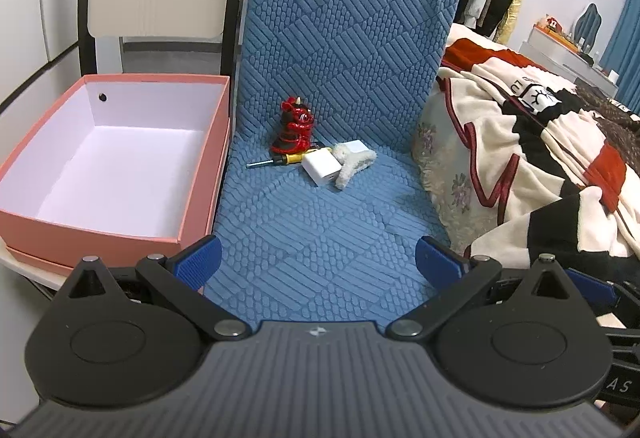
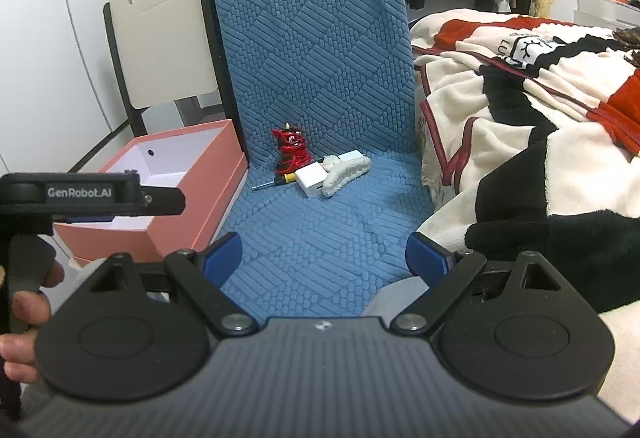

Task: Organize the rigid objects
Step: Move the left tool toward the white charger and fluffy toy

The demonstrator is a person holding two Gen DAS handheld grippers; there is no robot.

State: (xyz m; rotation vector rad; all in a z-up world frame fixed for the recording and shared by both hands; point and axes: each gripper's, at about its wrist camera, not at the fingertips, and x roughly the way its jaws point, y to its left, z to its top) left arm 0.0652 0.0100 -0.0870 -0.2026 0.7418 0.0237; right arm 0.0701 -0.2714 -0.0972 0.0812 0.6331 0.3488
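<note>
box [image 1: 100, 158]: pink, open top, nothing in it, at my left claw's 10 o'clock, on the pale chair beside the blue seat [image 1: 320, 238]
left claw [image 1: 318, 260]: jaws spread wide, holding nothing, hovering over the seat's front edge
screwdriver [image 1: 276, 160]: leftmost of the pile, long axis runs roughly 8-to-2 o'clock, tip toward the box, handle tucked under the figurine
figurine [image 1: 294, 130]: red/black, upright, 12 o'clock from left claw, against the seat back
charger [image 1: 321, 167]: white cube, touching the screwdriver handle and the clip
clip [image 1: 352, 162]: fuzzy white, lies across a second white block [image 1: 357, 147] at the pile's right end
right claw [image 2: 324, 254]: jaws also wide, holding nothing, pile at its 12 o'clock
nearer claw: my call, about equal reach to the pile; the left is next to the box, so it gets the shorter carry
key relation: pile straight ahead, box off to 10 o'clock; a grab across the screwdriver shaft means closing jaws roughly along 11-to-5
</note>
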